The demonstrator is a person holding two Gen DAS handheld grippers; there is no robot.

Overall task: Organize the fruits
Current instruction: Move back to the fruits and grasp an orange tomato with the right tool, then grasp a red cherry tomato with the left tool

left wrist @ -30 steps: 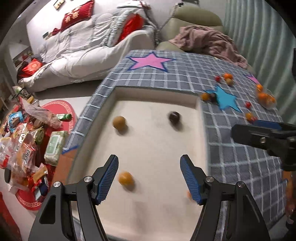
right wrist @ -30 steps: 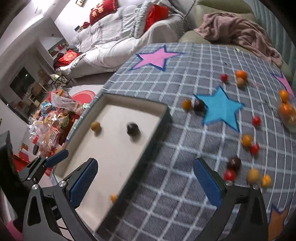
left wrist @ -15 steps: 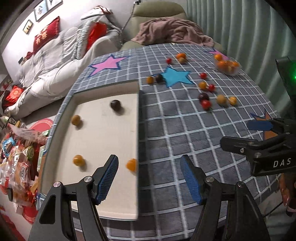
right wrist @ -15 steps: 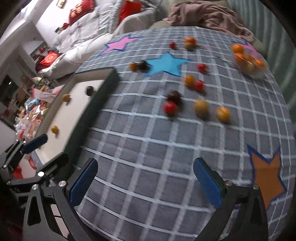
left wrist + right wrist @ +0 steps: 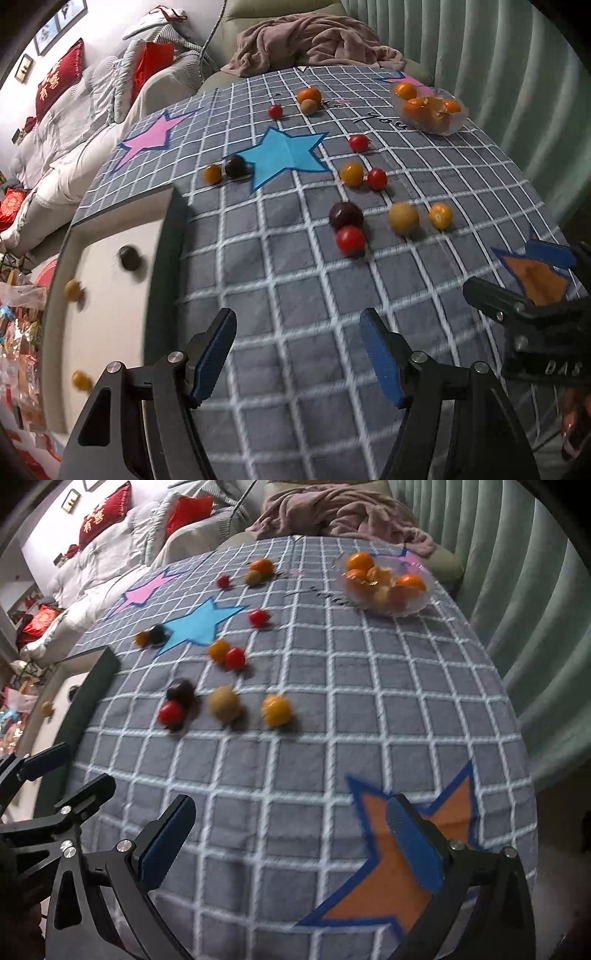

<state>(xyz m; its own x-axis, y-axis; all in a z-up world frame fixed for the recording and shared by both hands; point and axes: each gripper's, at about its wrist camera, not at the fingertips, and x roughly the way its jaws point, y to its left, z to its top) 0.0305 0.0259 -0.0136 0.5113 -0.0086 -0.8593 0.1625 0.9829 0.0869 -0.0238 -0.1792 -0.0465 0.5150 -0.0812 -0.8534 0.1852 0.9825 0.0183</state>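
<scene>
Small round fruits (image 5: 350,240), red, orange, yellow and dark purple, lie scattered on the grey checked tablecloth (image 5: 295,280); three rest in the shallow cream tray (image 5: 110,332) at its left edge. Your left gripper (image 5: 297,356) is spread wide and empty above the cloth. Your right gripper (image 5: 291,838) is equally released, above the orange star patch (image 5: 388,882).

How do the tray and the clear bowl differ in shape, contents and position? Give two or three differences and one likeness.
The tray is rectangular, opaque and dark-walled; the clear bowl is round and see-through. The tray holds a few scattered fruits, one dark; the bowl holds a heap of orange ones. The tray lies at the cloth's left edge, the bowl far right. Both hold fruit.
</scene>
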